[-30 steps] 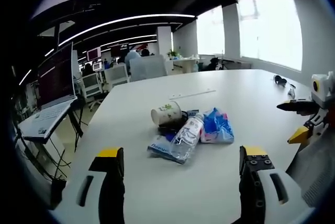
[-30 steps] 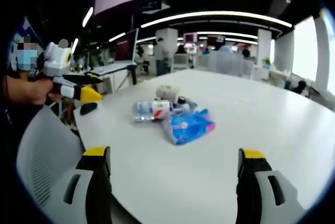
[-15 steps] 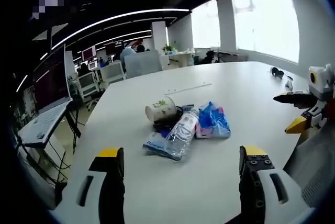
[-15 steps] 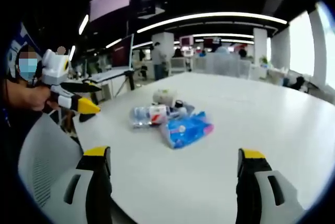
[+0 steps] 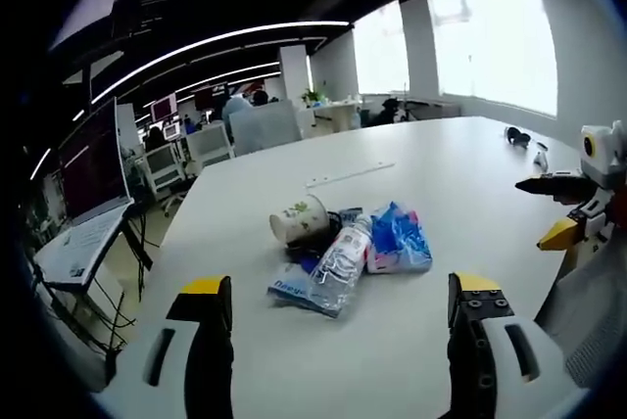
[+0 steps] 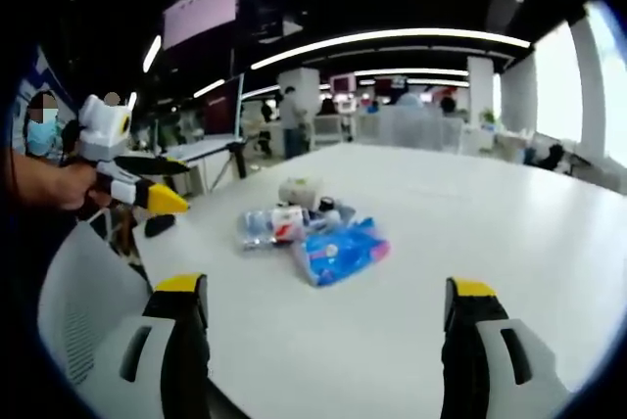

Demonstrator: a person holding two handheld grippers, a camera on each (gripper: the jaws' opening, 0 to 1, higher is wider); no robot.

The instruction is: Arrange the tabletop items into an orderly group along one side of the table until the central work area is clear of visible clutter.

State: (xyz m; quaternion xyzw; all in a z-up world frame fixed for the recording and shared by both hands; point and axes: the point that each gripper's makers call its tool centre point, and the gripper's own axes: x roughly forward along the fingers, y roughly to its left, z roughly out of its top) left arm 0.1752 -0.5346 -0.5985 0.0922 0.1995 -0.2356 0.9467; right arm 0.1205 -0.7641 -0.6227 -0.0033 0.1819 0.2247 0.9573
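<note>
I hold the left gripper [image 5: 333,316] and right gripper [image 6: 327,313] wide apart, empty, above the table [image 5: 460,194] facing the clustered paper cup [image 5: 298,220], bottle [image 5: 341,260] and blue packet [image 5: 400,240].

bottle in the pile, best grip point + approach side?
Grip the bottle across its clear middle, probably coming from above with the tool jaws straddling its width. It lies on its side on the white table, its cap end near the tipped paper cup and its side close to the blue packet, so low side approaches look crowded.
</note>
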